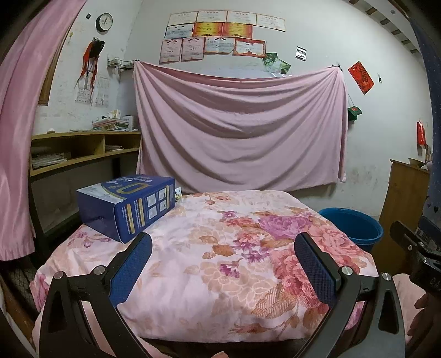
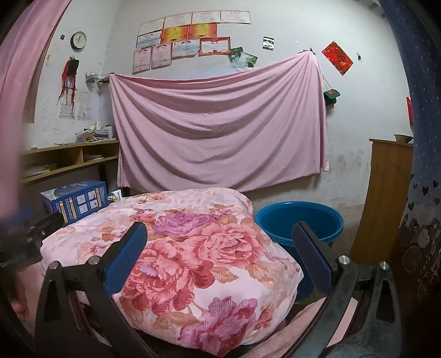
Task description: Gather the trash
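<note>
Nearest to us, the left claw [image 1: 223,245] hangs with its blue-padded fingers spread wide and nothing between them, low over the floral quilt [image 1: 220,247]; the right claw [image 2: 219,235] is likewise spread and empty, over the quilt's right edge. The only thing that looks like trash to us is the blue cardboard box [image 1: 129,205], lying on its side at the far left corner of the quilt, well ahead and to the left of the left claw. On the floor just beside the bed's right side stands the blue bucket [image 2: 300,223], which we judge to be the place for the trash. To do this step well, we think the left claw should swing left and close across the box's narrower faces, square to them, since the quilt is soft and the box may tip if nudged. Then we carry it across to the bucket. The box shows a large gold "D" and small picture panels; its finer print is too small to read. On the far wall hang a pink sheet [image 1: 239,129], rows of certificates [image 1: 220,35] whose writing we cannot read, and a clock [image 1: 104,22].
</note>
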Available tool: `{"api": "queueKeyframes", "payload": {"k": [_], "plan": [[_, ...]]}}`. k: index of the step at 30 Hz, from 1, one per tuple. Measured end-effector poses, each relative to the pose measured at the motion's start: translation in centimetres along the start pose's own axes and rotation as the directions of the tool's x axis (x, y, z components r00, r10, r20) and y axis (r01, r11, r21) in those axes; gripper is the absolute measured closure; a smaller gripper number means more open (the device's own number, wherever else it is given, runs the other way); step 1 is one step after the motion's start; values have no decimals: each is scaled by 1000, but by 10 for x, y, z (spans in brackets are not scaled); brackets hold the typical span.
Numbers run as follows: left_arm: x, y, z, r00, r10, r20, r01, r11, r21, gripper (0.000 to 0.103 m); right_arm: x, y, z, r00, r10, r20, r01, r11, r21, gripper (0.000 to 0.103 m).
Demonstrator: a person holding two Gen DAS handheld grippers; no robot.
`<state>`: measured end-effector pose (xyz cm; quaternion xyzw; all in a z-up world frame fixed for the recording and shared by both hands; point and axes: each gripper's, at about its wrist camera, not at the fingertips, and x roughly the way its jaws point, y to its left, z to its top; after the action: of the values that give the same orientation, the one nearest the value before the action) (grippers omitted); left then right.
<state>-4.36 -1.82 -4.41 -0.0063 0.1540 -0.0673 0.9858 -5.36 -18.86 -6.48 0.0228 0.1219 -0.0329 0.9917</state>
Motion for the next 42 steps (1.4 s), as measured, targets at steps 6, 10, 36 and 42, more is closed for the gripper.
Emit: {"api": "queueKeyframes", "payload": {"k": [6,10,36,42], "plan": [[1,1,-2,1000,3,-3,-3,1000,-4,2,2,-1,-1,1000,3,-10,-3,1000,2,0],[1,1,-2,1000,3,-3,-3,1000,-4,2,2,-2,-1,1000,5,-12,-5,1000,5,0],[1,0,-7,1000,6,-9,-6,1000,-10,2,3,0,-1,1000,7,-10,-7,1000,0,0],[1,0,-7,1000,7,-10,-7,1000,-5,2,3,-1,-1,1000,8,-10,-8,1000,1,0]]}}
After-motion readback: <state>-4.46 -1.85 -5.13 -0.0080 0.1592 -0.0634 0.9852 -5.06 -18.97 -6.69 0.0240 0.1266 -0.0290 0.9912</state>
